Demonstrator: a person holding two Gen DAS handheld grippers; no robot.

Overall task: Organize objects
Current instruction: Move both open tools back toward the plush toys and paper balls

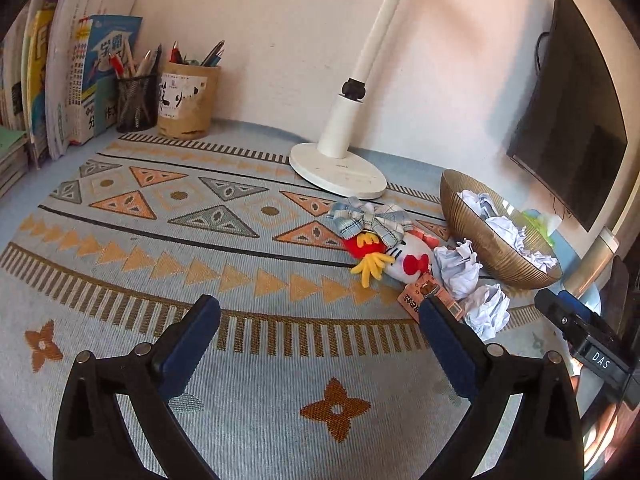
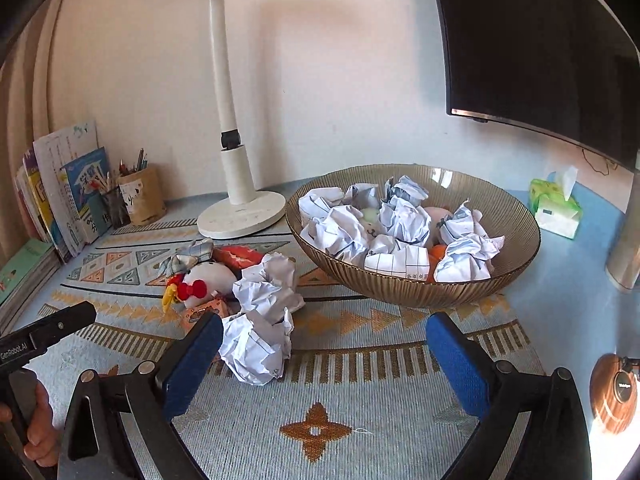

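Observation:
A brown ribbed glass bowl (image 2: 516,216) holds several crumpled paper balls; it also shows in the left wrist view (image 1: 472,236). Two crumpled paper balls (image 2: 256,344) (image 2: 270,284) lie on the patterned mat in front of the bowl, seen too in the left wrist view (image 1: 486,312) (image 1: 458,266). A white plush toy (image 1: 384,252) with a plaid bow and a red bow lies beside them, also in the right wrist view (image 2: 200,276). My left gripper (image 1: 320,312) is open and empty over the mat. My right gripper (image 2: 324,328) is open and empty, just right of the nearest ball.
A white desk lamp (image 1: 340,164) stands behind the toy. Books (image 1: 60,80) and two pen holders (image 1: 188,96) stand at the back left. A dark monitor (image 2: 540,40) hangs at the right. A green tissue box (image 2: 556,208) sits right of the bowl.

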